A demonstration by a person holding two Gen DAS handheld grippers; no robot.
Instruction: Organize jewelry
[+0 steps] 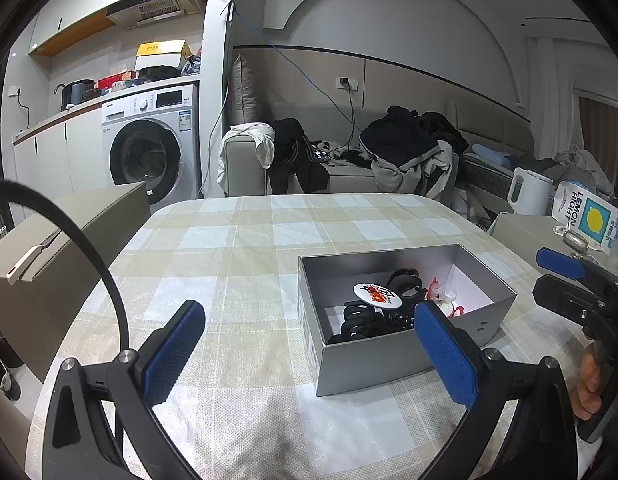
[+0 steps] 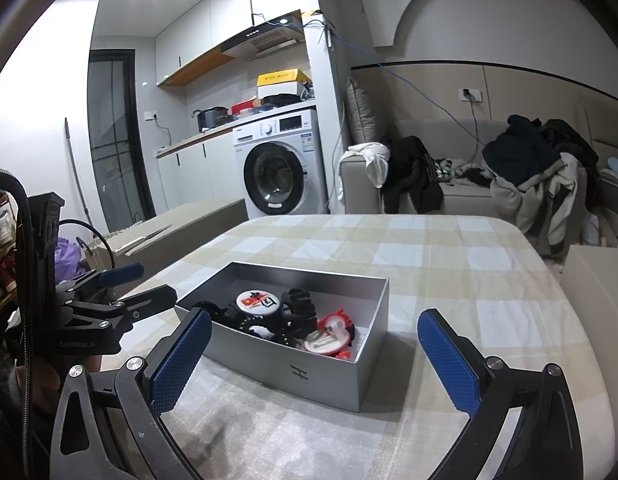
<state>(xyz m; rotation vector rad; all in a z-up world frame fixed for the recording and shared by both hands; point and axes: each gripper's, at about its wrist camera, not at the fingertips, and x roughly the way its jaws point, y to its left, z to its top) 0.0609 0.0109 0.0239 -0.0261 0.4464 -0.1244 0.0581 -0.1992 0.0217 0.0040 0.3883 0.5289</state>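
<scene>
Box (image 2: 309,372) on surface (image 2: 469,280); hair clips (image 2: 297,304), badge (image 2: 257,301) in box; sofa (image 2: 449,196) behind surface.

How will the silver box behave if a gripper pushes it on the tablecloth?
The silver box probably slides rather than tips: it is low, wide and flat-bottomed. It looks light, holding only a few hair clips and a badge. Its thin walls may flex, and the tablecloth could bunch.
</scene>
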